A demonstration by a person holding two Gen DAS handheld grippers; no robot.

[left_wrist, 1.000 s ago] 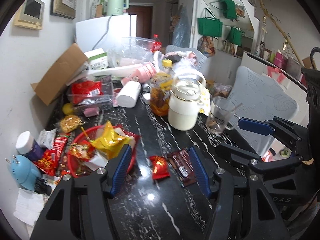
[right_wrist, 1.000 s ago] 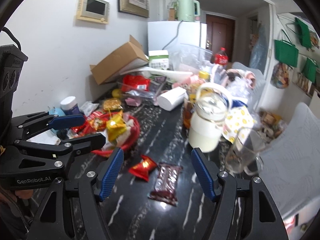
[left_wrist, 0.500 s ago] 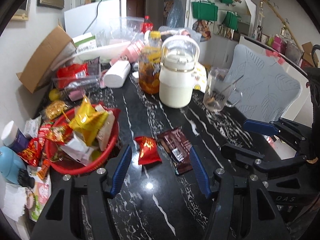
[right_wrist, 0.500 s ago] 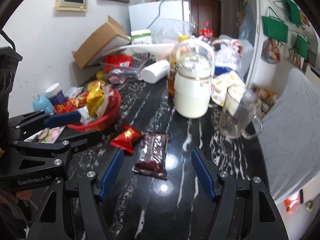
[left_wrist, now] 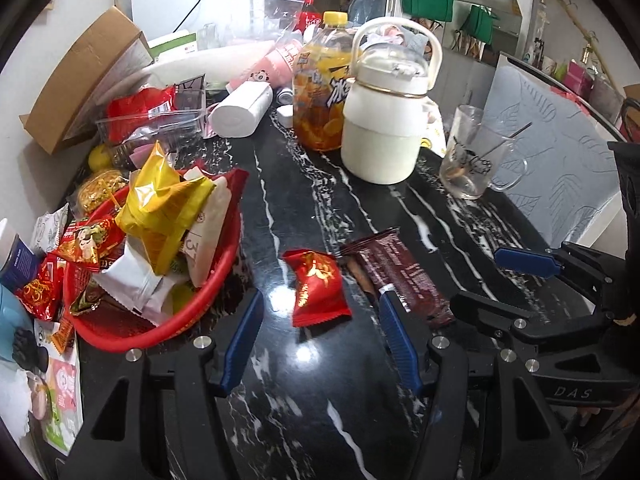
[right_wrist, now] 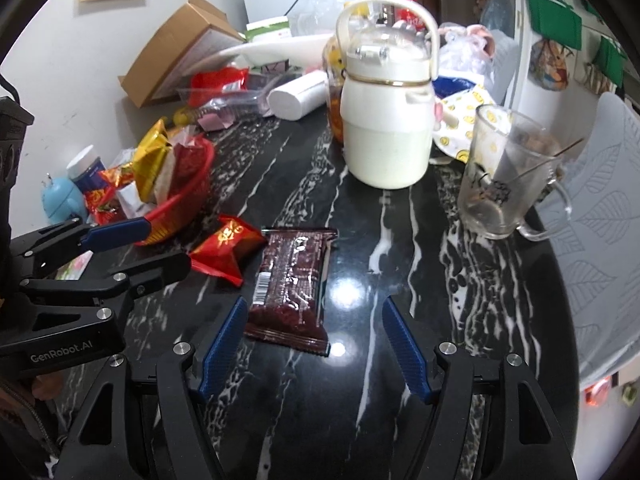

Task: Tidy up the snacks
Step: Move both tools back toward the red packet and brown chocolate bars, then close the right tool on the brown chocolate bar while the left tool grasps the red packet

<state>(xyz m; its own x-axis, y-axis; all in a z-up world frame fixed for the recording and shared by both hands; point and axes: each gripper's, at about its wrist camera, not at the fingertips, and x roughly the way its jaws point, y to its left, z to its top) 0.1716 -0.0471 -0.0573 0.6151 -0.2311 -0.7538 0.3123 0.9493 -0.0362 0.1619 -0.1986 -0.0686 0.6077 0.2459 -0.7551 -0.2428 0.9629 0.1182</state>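
Observation:
On the black marble table (left_wrist: 288,200) lie a small red snack packet (left_wrist: 318,288) (right_wrist: 228,248) and, to its right, a brown bar packet (left_wrist: 400,272) (right_wrist: 294,276). A red basket (left_wrist: 160,332) (right_wrist: 192,204) heaped with snacks stands at the left. My left gripper (left_wrist: 320,295) (right_wrist: 168,242) is open, low over the table, with the red packet just ahead between its fingertips, untouched. My right gripper (right_wrist: 314,300) (left_wrist: 474,277) is open too. The brown packet's near end lies between its fingers, closer to the left one.
Behind the packets stand a white jug (right_wrist: 386,136), a glass mug (right_wrist: 500,184) with a spoon, an orange-filled jar (left_wrist: 324,100) and a paper roll (left_wrist: 240,112). A cardboard box (left_wrist: 84,80) and clutter line the wall. A pale chair (right_wrist: 600,200) borders the table's right edge.
Both grippers have sunk toward the table and tilted further down. The two packets now sit close in front of the fingertips. Jaw widths look the same.

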